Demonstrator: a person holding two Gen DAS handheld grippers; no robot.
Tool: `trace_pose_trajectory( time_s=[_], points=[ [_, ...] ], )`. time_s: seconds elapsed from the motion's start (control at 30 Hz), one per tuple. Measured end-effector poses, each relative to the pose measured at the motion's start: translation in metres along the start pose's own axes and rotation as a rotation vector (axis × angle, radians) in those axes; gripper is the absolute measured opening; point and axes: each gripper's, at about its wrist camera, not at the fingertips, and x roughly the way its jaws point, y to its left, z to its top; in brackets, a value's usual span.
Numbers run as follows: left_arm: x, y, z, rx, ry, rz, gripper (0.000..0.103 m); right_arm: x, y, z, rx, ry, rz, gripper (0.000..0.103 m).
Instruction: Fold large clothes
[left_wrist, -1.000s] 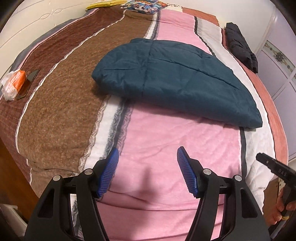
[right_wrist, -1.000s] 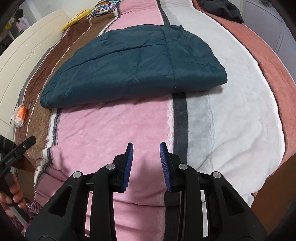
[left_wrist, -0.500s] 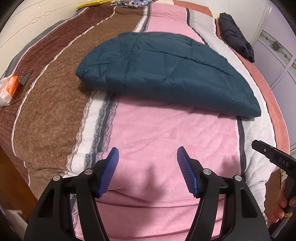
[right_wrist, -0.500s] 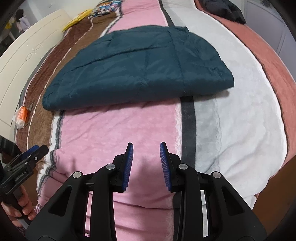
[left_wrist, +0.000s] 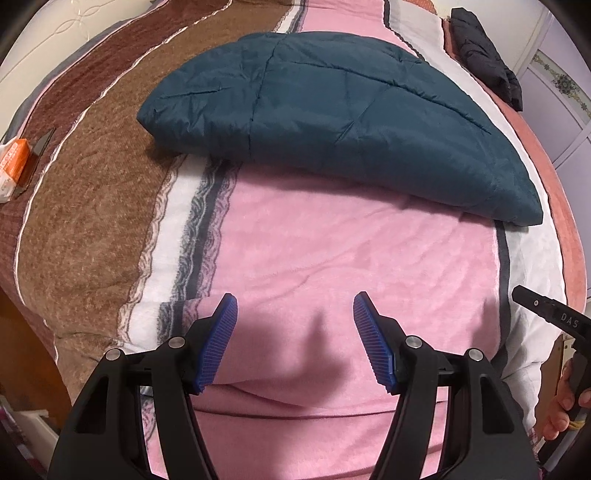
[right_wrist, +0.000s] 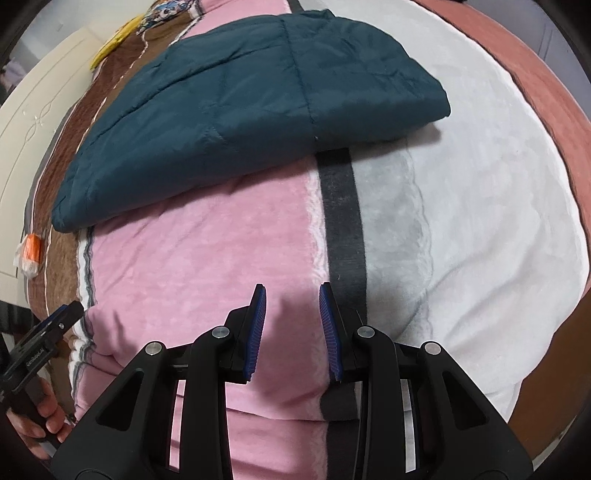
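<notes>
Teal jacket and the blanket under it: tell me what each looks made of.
Teal jacket: likely a thin synthetic shell such as nylon or polyester, over padding. It has a faint sheen, stitched quilting lines and puffy panels; the filling is hidden.

Blanket: looks like plush fleece, matte and fuzzy, with a soft nap and woolly stripe edges. The fibre cannot be told.

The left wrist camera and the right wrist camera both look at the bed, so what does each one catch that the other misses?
Only the left wrist view shows the black garment near the bed's far right edge and the cupboard doors. Only the right wrist view shows the yellow thing and colourful cloth at the far end. Both show the folded dark teal jacket, the striped blanket, the orange packet, and both open, empty grippers, left and right.
</notes>
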Motion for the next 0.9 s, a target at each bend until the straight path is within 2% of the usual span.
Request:
trace_pose_trajectory(
  time_s=[0.1, 0.17, 0.23, 0.33, 0.47, 0.53, 0.6, 0.67, 0.73, 0.77, 0.83, 0.9],
  points=[
    [0.005, 0.005, 0.005, -0.017, 0.006, -0.025, 0.065, -0.002, 0.006, 0.006, -0.025, -0.008, 0.021, 0.03],
    [0.006, 0.012, 0.011, -0.059, -0.003, -0.078, 0.065, -0.006, 0.016, 0.015, -0.054, -0.021, 0.045, 0.03],
    [0.007, 0.021, 0.018, -0.103, -0.01, -0.122, 0.073, -0.013, 0.027, 0.027, -0.085, -0.049, 0.07, 0.03],
    [0.005, 0.035, 0.033, -0.175, -0.048, -0.176, 0.075, -0.024, 0.051, 0.053, -0.148, -0.102, 0.102, 0.03],
    [0.0, 0.047, 0.054, -0.245, -0.084, -0.231, 0.079, -0.025, 0.086, 0.106, -0.21, -0.156, 0.134, 0.029],
    [-0.008, 0.04, 0.062, -0.253, -0.114, -0.306, 0.079, -0.015, 0.1, 0.14, -0.216, -0.156, 0.154, 0.018],
    [-0.017, 0.022, 0.068, -0.2, -0.156, -0.388, 0.079, -0.003, 0.114, 0.176, -0.214, -0.157, 0.159, 0.014],
    [-0.026, -0.006, 0.075, -0.096, -0.2, -0.471, 0.072, 0.007, 0.122, 0.206, -0.213, -0.152, 0.15, 0.009],
    [-0.027, -0.029, 0.08, -0.012, -0.222, -0.505, 0.055, 0.023, 0.133, 0.238, -0.206, -0.133, 0.138, 0.008],
    [-0.025, -0.043, 0.085, 0.034, -0.226, -0.506, 0.05, 0.028, 0.137, 0.249, -0.202, -0.124, 0.136, 0.008],
    [-0.015, -0.062, 0.091, 0.095, -0.246, -0.481, 0.033, 0.037, 0.143, 0.267, -0.202, -0.118, 0.125, 0.008],
    [0.0, -0.076, 0.096, 0.137, -0.247, -0.446, 0.029, 0.05, 0.152, 0.287, -0.215, -0.115, 0.104, 0.008]
  ],
)
